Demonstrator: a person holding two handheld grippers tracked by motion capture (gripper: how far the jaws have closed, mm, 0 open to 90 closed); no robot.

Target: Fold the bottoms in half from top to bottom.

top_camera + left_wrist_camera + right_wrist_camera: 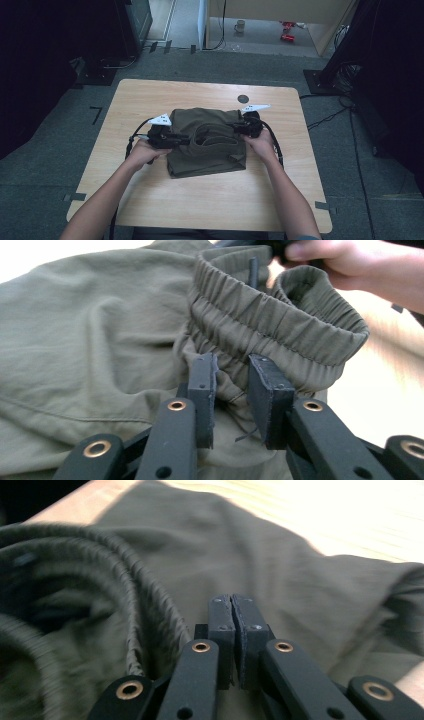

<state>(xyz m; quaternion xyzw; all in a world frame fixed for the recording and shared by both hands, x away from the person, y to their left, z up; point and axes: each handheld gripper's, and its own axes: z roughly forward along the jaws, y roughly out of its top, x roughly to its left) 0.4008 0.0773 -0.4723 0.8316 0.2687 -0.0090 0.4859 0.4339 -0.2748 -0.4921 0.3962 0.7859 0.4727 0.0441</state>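
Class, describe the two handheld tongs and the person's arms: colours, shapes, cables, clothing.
Both the left tongs and right tongs are black, with flat rectangular pads, brass-ringed pivots, a pale three-cornered plate on top and a black cable. The forearms are bare; no sleeves.

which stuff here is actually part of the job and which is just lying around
In the job:
- olive green shorts, folded on the table
- left hand-held gripper, at the elastic waistband
- right hand-held gripper, on the shorts' other side

Lying about:
- mug on the floor
- red items beside it
- dark round mark on the table
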